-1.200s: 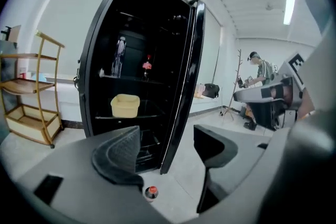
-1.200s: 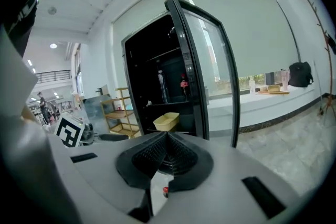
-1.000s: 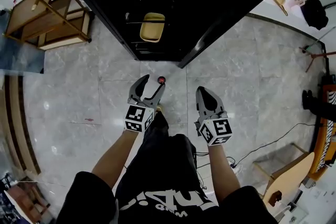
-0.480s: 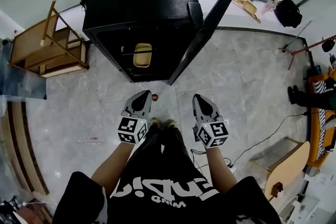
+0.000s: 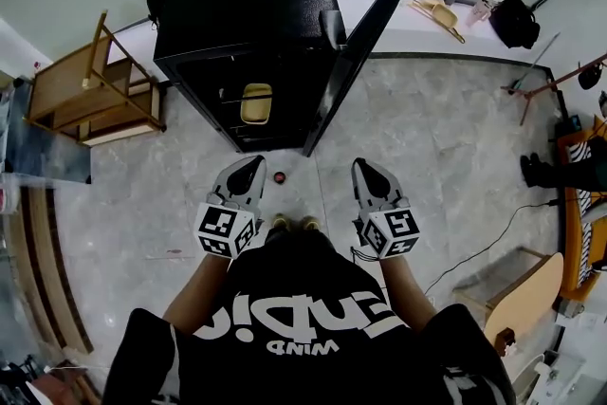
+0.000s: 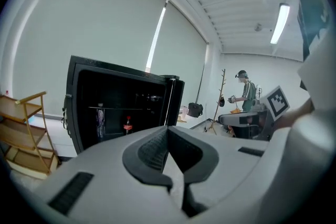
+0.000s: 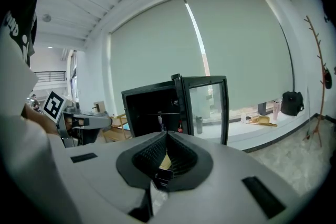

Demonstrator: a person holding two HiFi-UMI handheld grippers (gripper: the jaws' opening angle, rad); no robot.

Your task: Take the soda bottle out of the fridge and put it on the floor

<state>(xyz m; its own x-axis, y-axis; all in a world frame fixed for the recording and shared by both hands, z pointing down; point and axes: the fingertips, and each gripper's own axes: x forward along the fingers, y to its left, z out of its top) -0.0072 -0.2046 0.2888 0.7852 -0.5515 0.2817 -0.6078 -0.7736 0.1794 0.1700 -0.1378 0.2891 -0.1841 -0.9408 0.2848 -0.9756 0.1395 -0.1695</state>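
Note:
The soda bottle (image 5: 280, 176) stands on the grey floor just in front of the black fridge (image 5: 247, 5); from above only its red cap shows. My left gripper (image 5: 252, 164) hangs just left of the bottle and well above it, jaws shut and empty. My right gripper (image 5: 364, 166) is to the bottle's right, also shut with nothing in it. In the left gripper view a red-capped cola bottle (image 6: 127, 124) shows against the fridge's dark inside, beyond the shut left gripper (image 6: 167, 131). In the right gripper view the right gripper (image 7: 167, 135) points at the fridge (image 7: 157, 110).
The fridge door (image 5: 356, 62) stands open to the right. A yellow container (image 5: 254, 101) sits inside. A wooden rack (image 5: 85, 95) is at the left, a wooden chair (image 5: 522, 299) and a cable (image 5: 474, 251) at the lower right. A person (image 6: 247, 94) stands far off.
The left gripper's jaws, open beside the bottle a second ago, are now shut and empty. Both grippers have risen as the person stood up. The bottle stays on the floor.

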